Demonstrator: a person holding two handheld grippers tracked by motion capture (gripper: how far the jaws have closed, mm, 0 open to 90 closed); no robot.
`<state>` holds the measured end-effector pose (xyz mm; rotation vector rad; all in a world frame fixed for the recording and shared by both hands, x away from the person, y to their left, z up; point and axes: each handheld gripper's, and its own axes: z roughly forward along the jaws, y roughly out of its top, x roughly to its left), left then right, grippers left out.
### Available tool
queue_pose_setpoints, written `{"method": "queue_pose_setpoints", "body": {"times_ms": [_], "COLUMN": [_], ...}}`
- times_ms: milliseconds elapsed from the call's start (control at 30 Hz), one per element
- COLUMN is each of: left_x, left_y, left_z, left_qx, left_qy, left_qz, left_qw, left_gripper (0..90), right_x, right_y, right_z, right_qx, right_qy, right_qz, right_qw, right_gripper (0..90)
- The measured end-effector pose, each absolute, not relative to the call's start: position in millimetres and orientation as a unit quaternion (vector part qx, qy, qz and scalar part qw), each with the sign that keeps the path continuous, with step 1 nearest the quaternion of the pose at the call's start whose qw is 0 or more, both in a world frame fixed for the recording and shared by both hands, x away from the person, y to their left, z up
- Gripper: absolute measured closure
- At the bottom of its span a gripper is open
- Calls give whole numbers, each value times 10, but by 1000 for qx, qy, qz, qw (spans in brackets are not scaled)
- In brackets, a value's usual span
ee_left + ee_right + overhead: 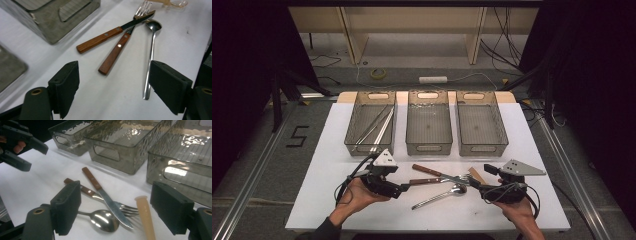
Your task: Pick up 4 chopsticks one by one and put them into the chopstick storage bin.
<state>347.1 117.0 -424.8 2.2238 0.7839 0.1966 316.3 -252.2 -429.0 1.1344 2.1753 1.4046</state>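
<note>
In the high view a white table (337,200) stands on a grey floor with cables trailing behind it, a wooden frame at the back and dark curtains at both sides; three clear bins (429,127) stand in a row at its far half, the leftmost holding long metal utensils. The left gripper (401,189) and the right gripper (475,183) face each other across a knife (432,173), fork (437,180) and spoon (439,197) lying between them near the front edge. In the left gripper view its jaws gape wide and empty, the wooden-handled knife (112,33) crossing the fork (117,48), the spoon (151,50) just beside them. In the right gripper view the jaws likewise stand wide apart, holding nothing, over the spoon (102,219), the knife (105,197) and a pale stick (145,216).
</note>
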Motion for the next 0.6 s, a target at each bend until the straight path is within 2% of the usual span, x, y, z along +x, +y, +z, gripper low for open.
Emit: {"method": "queue_pose_setpoints", "body": {"times_ms": [600], "left_x": [3383], "left_y": [901], "left_z": [-4421], "left_qx": [890], "left_qy": [285], "left_qz": [55], "left_qw": [352], "left_gripper": [236], "right_x": [3190], "right_y": [-2581], "right_z": [-4306], "right_qx": [405], "right_qy": [757], "right_qz": [489], "right_qw": [159], "right_gripper": [258]}}
